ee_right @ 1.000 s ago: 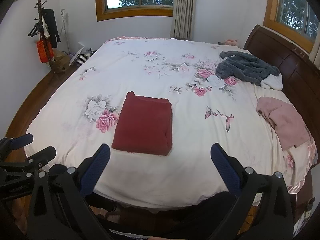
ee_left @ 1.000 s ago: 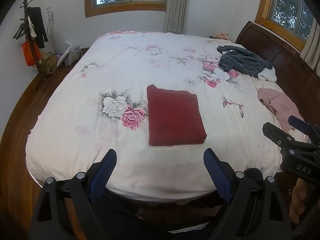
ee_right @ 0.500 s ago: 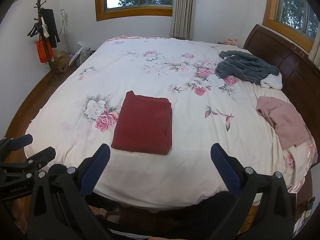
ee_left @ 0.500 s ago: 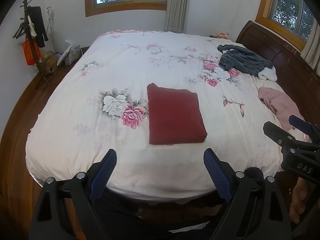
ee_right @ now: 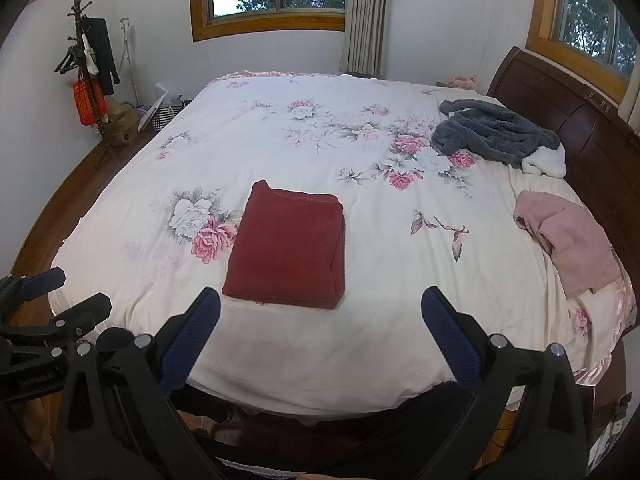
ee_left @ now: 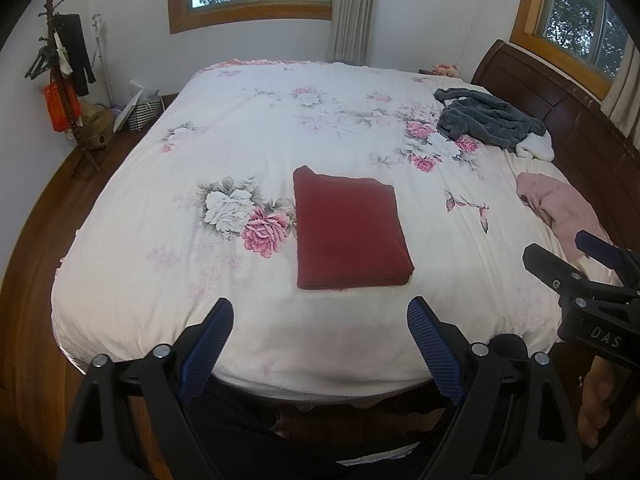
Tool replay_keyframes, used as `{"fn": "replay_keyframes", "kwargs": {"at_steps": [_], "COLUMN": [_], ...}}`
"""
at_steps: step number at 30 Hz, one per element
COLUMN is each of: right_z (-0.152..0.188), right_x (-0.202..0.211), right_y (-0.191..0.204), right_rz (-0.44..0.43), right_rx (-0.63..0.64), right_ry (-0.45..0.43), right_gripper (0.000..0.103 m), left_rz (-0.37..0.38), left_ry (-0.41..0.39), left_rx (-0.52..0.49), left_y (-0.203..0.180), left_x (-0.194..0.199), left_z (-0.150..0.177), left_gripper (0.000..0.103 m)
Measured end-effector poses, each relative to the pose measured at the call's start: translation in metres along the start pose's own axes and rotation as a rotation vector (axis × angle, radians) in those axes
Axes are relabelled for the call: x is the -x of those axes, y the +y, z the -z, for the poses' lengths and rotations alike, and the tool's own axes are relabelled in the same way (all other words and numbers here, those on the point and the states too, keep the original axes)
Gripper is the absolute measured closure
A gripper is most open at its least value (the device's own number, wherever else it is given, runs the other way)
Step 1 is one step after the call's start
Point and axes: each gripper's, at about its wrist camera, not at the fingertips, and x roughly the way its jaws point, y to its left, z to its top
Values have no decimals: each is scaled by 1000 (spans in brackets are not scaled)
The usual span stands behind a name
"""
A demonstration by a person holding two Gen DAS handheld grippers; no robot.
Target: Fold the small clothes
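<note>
My left gripper and my right gripper both hang with fingers spread wide, gripping nothing. The dark red garment lies folded flat on the floral bedspread, at twelve o'clock. Grey clothes and a pink garment lie toward two o'clock.

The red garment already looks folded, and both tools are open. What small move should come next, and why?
Probably carry the right tool toward the pink garment lying crumpled on the bed's right side. The red garment already lies as a neat rectangle, and both the right tool and the left tool are open and hold nothing.
</note>
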Motion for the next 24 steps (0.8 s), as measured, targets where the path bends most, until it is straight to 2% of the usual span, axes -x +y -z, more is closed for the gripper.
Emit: {"fn": "replay_keyframes", "kwargs": {"at_steps": [24], "right_z": [5], "right_x": [-3], "right_y": [3], "right_rz": [-6], "right_rx": [4], "right_ry": [0], "right_gripper": [3], "left_rz": [0], "left_ry": [3], "left_rx": [-3], "left_y": [2], "left_x": [-1], "left_z": [-2], "left_gripper": [14]}}
